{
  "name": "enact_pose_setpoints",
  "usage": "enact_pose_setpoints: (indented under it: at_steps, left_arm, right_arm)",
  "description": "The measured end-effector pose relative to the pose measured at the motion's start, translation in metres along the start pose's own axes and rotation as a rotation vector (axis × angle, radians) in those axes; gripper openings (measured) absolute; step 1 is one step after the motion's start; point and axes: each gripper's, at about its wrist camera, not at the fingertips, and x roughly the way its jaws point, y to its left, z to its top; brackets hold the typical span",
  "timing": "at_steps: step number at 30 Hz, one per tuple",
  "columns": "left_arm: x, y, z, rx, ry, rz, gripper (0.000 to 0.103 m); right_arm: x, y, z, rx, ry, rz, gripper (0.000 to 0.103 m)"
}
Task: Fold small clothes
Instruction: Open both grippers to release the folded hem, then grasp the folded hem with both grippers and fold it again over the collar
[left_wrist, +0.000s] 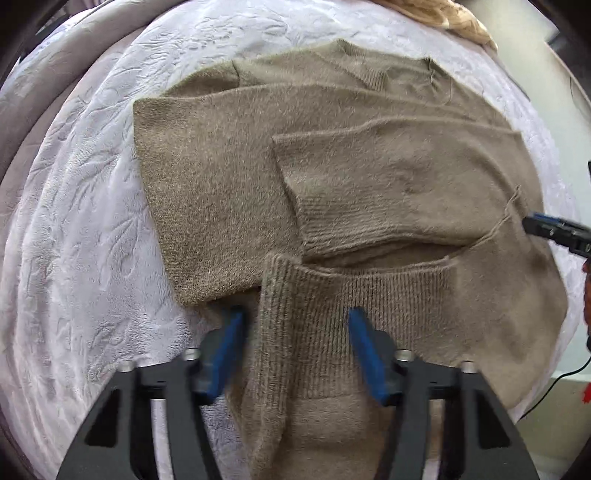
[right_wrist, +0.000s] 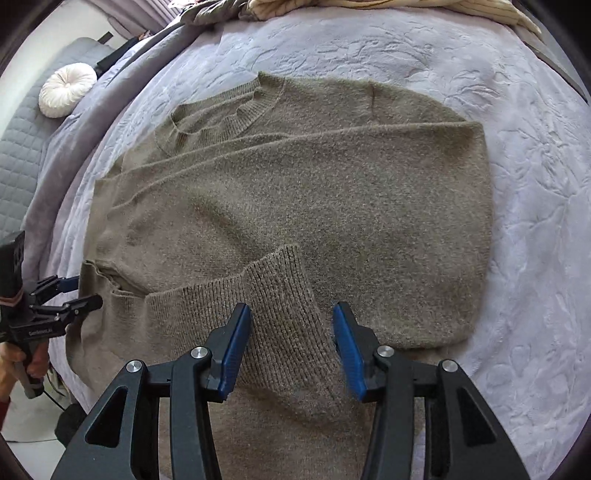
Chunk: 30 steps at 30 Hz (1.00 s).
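Jaws of both grippers stand apart, each pair straddling knit without pressing on it. The left gripper (left_wrist: 293, 332) points steeply down over the ribbed hem (left_wrist: 369, 295) of the brown sweater (left_wrist: 229, 184); its blue pads flank a raised fold of the ribbing, with a gap showing on either side. The right gripper (right_wrist: 291, 332) likewise straddles a ribbed cuff (right_wrist: 280, 291), which lies between its pads but is not clamped.

The sweater lies flat on the pale embossed bedspread (right_wrist: 535, 184), both sleeves already folded across the body. In the right wrist view its collar (right_wrist: 255, 107) sits at 12 o'clock and the hem at 6 o'clock nearest the grippers, so the long axis runs straight away from both jaws.

The two grippers stand side by side along the hem edge: the left gripper appears at 9 o'clock in the right wrist view, the right at 3 o'clock in the left wrist view.

Judgement: the sleeves are done. The next step appears to be gripping the hem edge and carrying it toward the collar. Neither hand is markedly nearer.
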Motion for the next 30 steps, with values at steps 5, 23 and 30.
enact_pose_setpoints:
  at_steps: [5, 23, 30]
  left_arm:
    - [-0.02, 0.003, -0.007, 0.027, -0.096, -0.045, 0.008]
    - [-0.103, 0.013, 0.09, -0.046, -0.441, -0.066, 0.008]
    - [-0.029, 0.028, 0.138, -0.091, -0.395, 0.058, 0.008]
  right_arm:
    - [-0.017, 0.005, -0.016, -0.025, -0.094, -0.011, 0.007]
    - [-0.095, 0.029, 0.063, -0.123, -0.407, -0.219, 0.007]
    - [-0.046, 0.008, 0.115, -0.084, -0.381, -0.242, 0.007]
